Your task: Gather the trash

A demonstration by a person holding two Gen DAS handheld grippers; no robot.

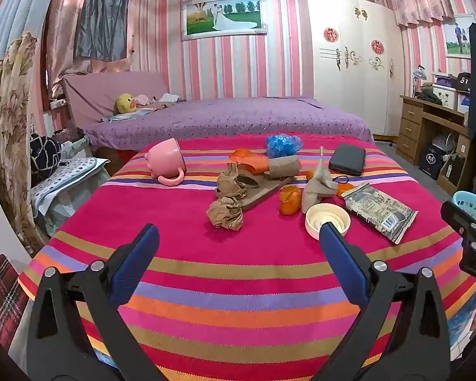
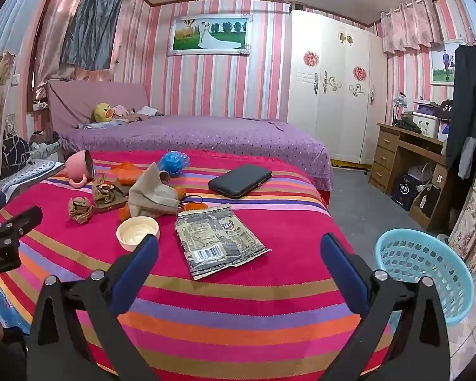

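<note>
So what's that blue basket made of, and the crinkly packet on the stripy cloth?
The blue basket looks like moulded plastic: smooth, evenly coloured, with a regular grid of holes in its wall. The packet seems to be thin printed film or foil: it lies flat, wrinkled, with a barcode and a torn edge. Which one, I cannot tell.

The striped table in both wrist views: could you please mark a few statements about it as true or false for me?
1. Both hand-held grippers, left and right, are open and hold nothing. True.
2. The pink mug stands upright. False: it lies tipped on its side.
3. The snack wrapper lies flat on the striped cloth. True.
4. The blue basket sits on the table and is full of trash. False: it is beside the table, lower down, and looks empty.
5. The black case is open. False: it lies closed.
</note>
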